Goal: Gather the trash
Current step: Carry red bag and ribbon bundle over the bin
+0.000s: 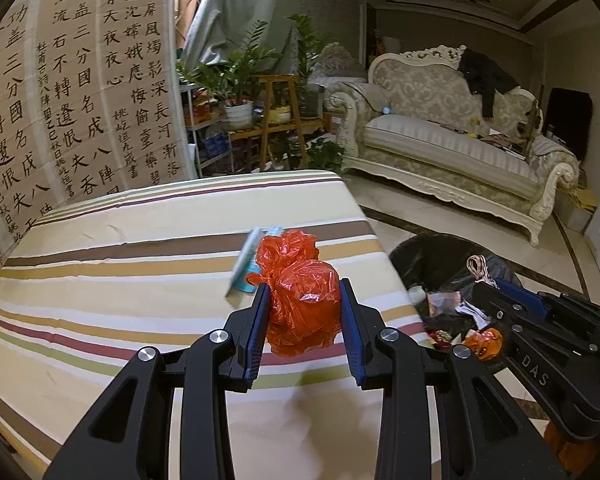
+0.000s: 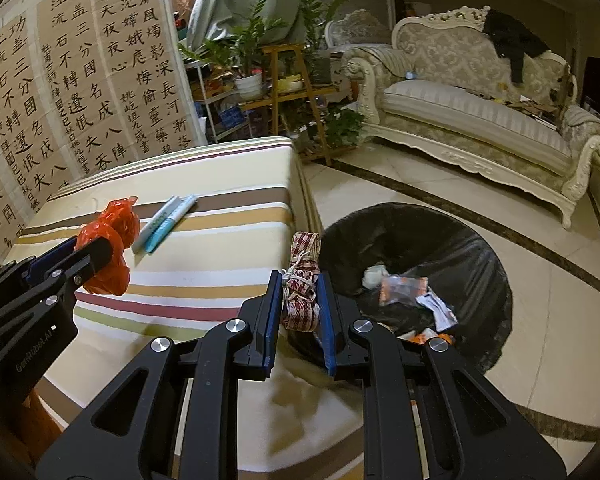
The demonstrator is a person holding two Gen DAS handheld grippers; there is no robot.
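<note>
Left tool (image 1: 304,300) clamped on a crumpled red plastic bag (image 1: 300,300), both blue pads pressed into its sides, bag clear of the desk (image 1: 100,240) surface. Right tool (image 2: 299,292) closed on a bundle of red-and-white checked ribbon (image 2: 302,292) tied with white string, upper end sticking out above the fingertips. Right tool sits at the desk's right edge, ribbon over the gap between desk and bin. Left tool hangs over the striped cloth, nearer the desk's right edge than its left. Teal-and-white flat packet (image 2: 166,224) lies on the cloth just behind the red bag, toward the far right corner. Black-lined trash bin (image 2: 420,240) stands on the tiled floor right beside the desk; inside it: white crumpled paper, an orange-printed wrapper, other scraps. Beyond: calligraphy sheets (image 1: 80,100) on the left wall, potted plants (image 1: 240,76) on a stand, cream sofa (image 1: 440,136).
</note>
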